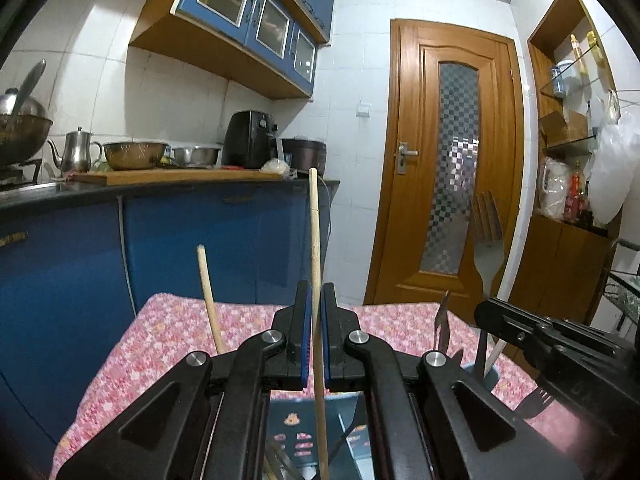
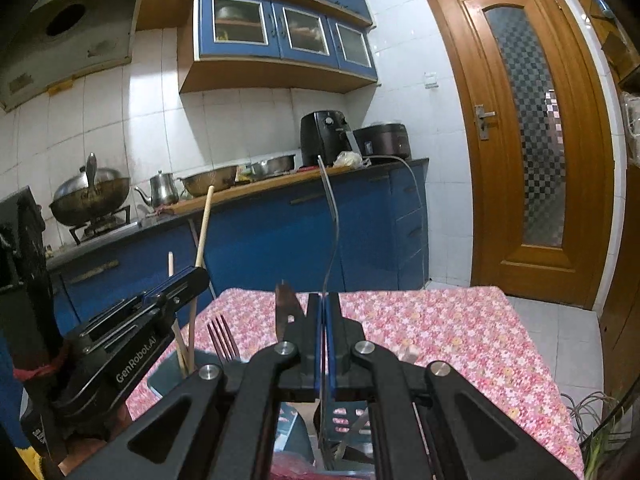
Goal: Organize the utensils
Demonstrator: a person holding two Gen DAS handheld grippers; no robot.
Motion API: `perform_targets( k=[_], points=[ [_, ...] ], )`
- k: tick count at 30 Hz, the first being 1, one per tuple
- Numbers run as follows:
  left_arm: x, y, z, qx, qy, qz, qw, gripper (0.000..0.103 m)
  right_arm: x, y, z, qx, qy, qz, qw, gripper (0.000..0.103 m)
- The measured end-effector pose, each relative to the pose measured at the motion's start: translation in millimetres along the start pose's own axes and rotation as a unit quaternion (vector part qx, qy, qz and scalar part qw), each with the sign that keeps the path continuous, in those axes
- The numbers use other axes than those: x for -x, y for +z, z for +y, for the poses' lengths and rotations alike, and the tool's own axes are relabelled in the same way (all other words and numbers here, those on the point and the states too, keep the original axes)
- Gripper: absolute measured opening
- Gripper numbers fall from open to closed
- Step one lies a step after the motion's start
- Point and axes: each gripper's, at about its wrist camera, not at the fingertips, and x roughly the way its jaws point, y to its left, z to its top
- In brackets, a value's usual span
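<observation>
Left wrist view: the left gripper points almost level over the table with its pink floral cloth, its jaws pressed together on a wooden chopstick that stands nearly upright and rises above the fingertips. A second chopstick leans just left of it. To the right, the right gripper reaches in from the side and pinches a metal fork, tines up. Beside it a knife tip sticks up, and below stands a blue holder.

Right wrist view: the right gripper tilts slightly downward over the table, jaws clamped on the fork, seen edge-on as a thin curved strip. The left gripper enters from the left, angled upward, closed on its chopstick. Another fork and the knife stand in a blue holder beneath.
</observation>
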Motion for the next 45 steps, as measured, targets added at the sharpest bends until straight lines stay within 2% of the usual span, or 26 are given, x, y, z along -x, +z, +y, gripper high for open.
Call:
perform_targets(
  k=[8, 11, 13, 21, 26, 30, 33, 37, 40, 45],
  points=[
    [2, -11, -2, -0.001, -0.004, 0.013, 0.9999, 0.003, 3, -7, 6, 0.022, -0.004, 0.001, 1.0, 0.006],
    [5, -10, -2, -0.004, -0.008, 0.019, 0.9998, 0.012, 5, -7, 6, 0.017, 0.002, 0.0, 1.0, 0.006],
    [8, -11, -4, -0.007, -0.01, 0.02, 0.9997, 0.019, 7, -5, 6, 0.014, 0.002, -0.001, 1.0, 0.01],
    [34, -5, -9, -0.017, -0.007, 0.028, 0.9995, 0.02, 26, 0, 12, 0.009, 0.01, -0.006, 1.0, 0.013],
    [57, -2, -10, -0.016, 0.002, 0.047, 0.9988, 0.02, 48, -1, 19, 0.01, 0.015, -0.006, 1.0, 0.014],
    [79, -4, -9, -0.009, 0.009, 0.061, 0.9981, 0.02, 63, -7, 26, -0.001, 0.019, 0.004, 1.0, 0.017],
    [97, -5, -12, -0.014, 0.011, 0.072, 0.9973, 0.02, 75, -16, 32, -0.007, 0.024, 0.013, 1.0, 0.024],
    [123, -14, -15, -0.021, 0.012, 0.079, 0.9966, 0.045, 89, -28, 39, -0.007, 0.029, 0.019, 0.999, 0.042],
    [138, -21, -17, -0.021, 0.017, 0.086, 0.996, 0.057, 100, -36, 42, -0.012, 0.028, 0.018, 0.999, 0.05],
    [156, -36, -15, -0.008, 0.023, 0.096, 0.9951, 0.063, 115, -54, 45, -0.02, 0.021, 0.024, 0.999, 0.057]
  ],
)
